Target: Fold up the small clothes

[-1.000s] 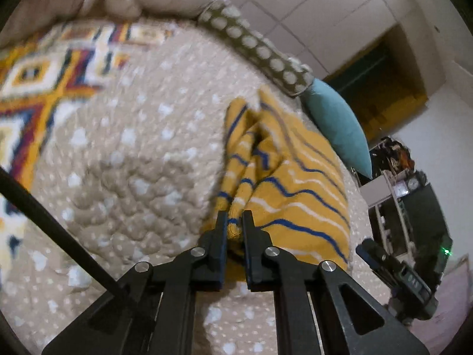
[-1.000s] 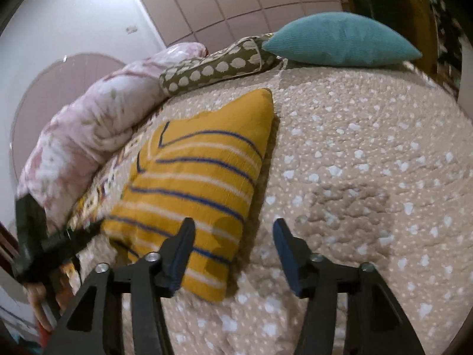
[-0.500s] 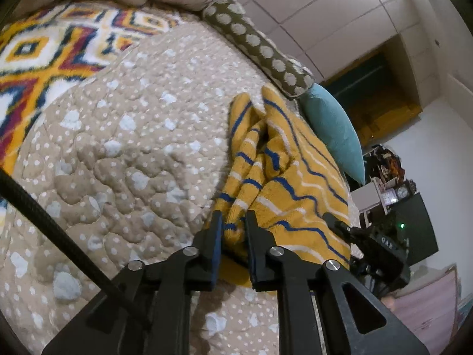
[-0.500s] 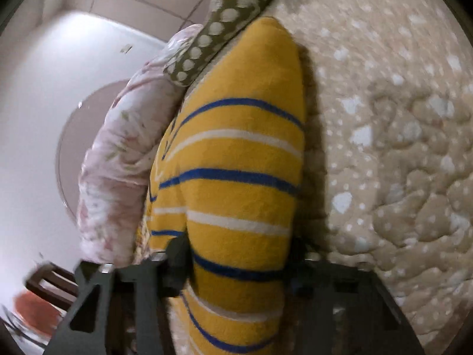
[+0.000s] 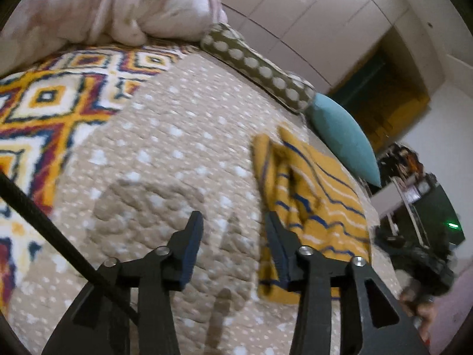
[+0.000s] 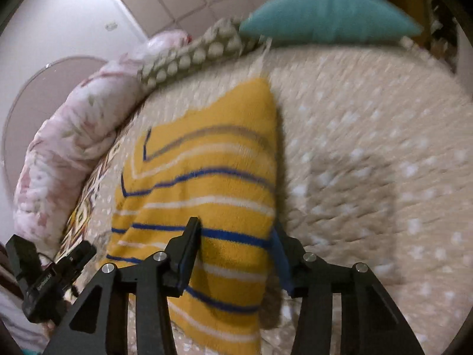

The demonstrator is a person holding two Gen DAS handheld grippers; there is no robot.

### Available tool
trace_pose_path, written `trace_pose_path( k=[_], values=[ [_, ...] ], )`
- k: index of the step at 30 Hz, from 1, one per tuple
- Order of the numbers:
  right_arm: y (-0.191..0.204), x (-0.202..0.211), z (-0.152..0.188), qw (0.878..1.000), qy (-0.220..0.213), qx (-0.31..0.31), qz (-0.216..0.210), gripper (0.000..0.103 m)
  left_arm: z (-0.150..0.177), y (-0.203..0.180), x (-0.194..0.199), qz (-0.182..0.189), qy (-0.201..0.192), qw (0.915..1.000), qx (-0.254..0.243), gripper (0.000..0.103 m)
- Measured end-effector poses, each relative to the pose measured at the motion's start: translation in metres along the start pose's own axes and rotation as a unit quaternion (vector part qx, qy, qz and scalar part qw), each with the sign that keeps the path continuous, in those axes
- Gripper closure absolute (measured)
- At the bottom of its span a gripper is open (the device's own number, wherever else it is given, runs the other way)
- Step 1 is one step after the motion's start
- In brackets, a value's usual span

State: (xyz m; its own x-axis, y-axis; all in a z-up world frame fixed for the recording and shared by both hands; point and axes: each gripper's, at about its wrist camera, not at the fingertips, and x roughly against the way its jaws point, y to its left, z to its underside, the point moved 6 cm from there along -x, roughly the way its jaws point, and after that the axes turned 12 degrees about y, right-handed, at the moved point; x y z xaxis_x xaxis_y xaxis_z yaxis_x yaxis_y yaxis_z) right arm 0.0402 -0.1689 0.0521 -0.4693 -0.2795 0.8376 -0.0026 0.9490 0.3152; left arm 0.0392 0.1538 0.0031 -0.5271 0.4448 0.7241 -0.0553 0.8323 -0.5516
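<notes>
A small yellow garment with blue and white stripes (image 5: 313, 207) lies folded on the beige dotted quilt (image 5: 165, 159). In the left wrist view my left gripper (image 5: 233, 222) is open and empty, just left of the garment's edge. In the right wrist view the garment (image 6: 212, 177) lies flat. My right gripper (image 6: 236, 230) is open, its jaws straddling the garment's near right edge without holding it. The left gripper (image 6: 50, 278) shows at the lower left of that view, and the right gripper (image 5: 414, 263) at the right of the left wrist view.
A pink floral duvet (image 5: 112, 9), a dotted olive bolster (image 5: 260, 68) and a teal pillow (image 5: 343, 136) line the head of the bed. A patterned orange blanket (image 5: 38, 112) lies to the left. A dark cable (image 5: 44, 236) crosses the lower left.
My left gripper has opened, let go of the garment and drawn back to the left. My right gripper has pulled back from pressing over the garment and stays open.
</notes>
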Motion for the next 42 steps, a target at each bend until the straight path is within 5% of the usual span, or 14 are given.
trace_pose_path(
  k=[4, 5, 7, 12, 14, 18, 21, 25, 30, 32, 35, 37, 40, 42],
  values=[
    [0.043, 0.020, -0.012, 0.998, -0.027, 0.063, 0.009, 0.055, -0.004, 0.010, 0.004, -0.040, -0.016, 0.9990, 0.002, 0.047],
    [0.058, 0.013, -0.015, 0.997, -0.014, 0.079, -0.006, 0.071, -0.004, 0.009, 0.005, -0.048, -0.020, 0.9986, 0.000, 0.044],
    [0.080, -0.005, -0.017, 0.995, 0.011, 0.093, -0.029, 0.085, -0.004, 0.011, 0.006, -0.071, -0.028, 0.9970, -0.008, 0.043],
    [0.125, -0.074, -0.026, 0.991, 0.063, 0.093, -0.067, 0.091, -0.009, 0.023, 0.002, -0.093, -0.023, 0.9954, -0.003, 0.043],
    [0.138, -0.115, -0.013, 0.979, 0.139, 0.065, -0.134, 0.092, -0.011, 0.030, 0.001, -0.088, -0.018, 0.9959, 0.010, 0.043],
    [0.183, -0.135, 0.015, 0.960, 0.185, 0.107, -0.181, 0.092, -0.014, 0.042, 0.002, -0.082, -0.014, 0.9961, 0.029, 0.043],
    [0.206, -0.127, 0.038, 0.954, 0.197, 0.173, -0.149, 0.093, -0.014, 0.049, 0.002, -0.071, -0.009, 0.9964, 0.045, 0.043],
    [0.205, -0.077, 0.034, 0.967, 0.108, 0.184, -0.139, 0.093, -0.013, 0.051, 0.004, -0.071, -0.010, 0.9961, 0.050, 0.043],
    [0.154, -0.043, 0.013, 0.989, 0.036, 0.103, -0.097, 0.092, -0.012, 0.047, 0.001, -0.089, -0.009, 0.9952, 0.040, 0.040],
    [0.144, -0.064, 0.027, 0.988, 0.080, 0.085, -0.102, 0.090, -0.012, 0.046, -0.002, -0.097, -0.008, 0.9946, 0.035, 0.039],
    [0.158, -0.098, 0.083, 0.970, 0.165, 0.107, -0.142, 0.090, -0.011, 0.045, -0.005, -0.108, -0.005, 0.9937, 0.029, 0.038],
    [0.172, -0.088, 0.103, 0.971, 0.130, 0.160, -0.121, 0.090, -0.010, 0.044, -0.006, -0.112, -0.004, 0.9934, 0.026, 0.037],
    [0.177, -0.092, 0.124, 0.950, 0.209, 0.140, -0.187, 0.089, -0.009, 0.043, -0.008, -0.117, -0.004, 0.9929, 0.022, 0.036],
    [0.173, -0.085, 0.129, 0.956, 0.188, 0.147, -0.172, 0.092, -0.009, 0.042, -0.009, -0.121, -0.004, 0.9925, 0.018, 0.034]
  ],
)
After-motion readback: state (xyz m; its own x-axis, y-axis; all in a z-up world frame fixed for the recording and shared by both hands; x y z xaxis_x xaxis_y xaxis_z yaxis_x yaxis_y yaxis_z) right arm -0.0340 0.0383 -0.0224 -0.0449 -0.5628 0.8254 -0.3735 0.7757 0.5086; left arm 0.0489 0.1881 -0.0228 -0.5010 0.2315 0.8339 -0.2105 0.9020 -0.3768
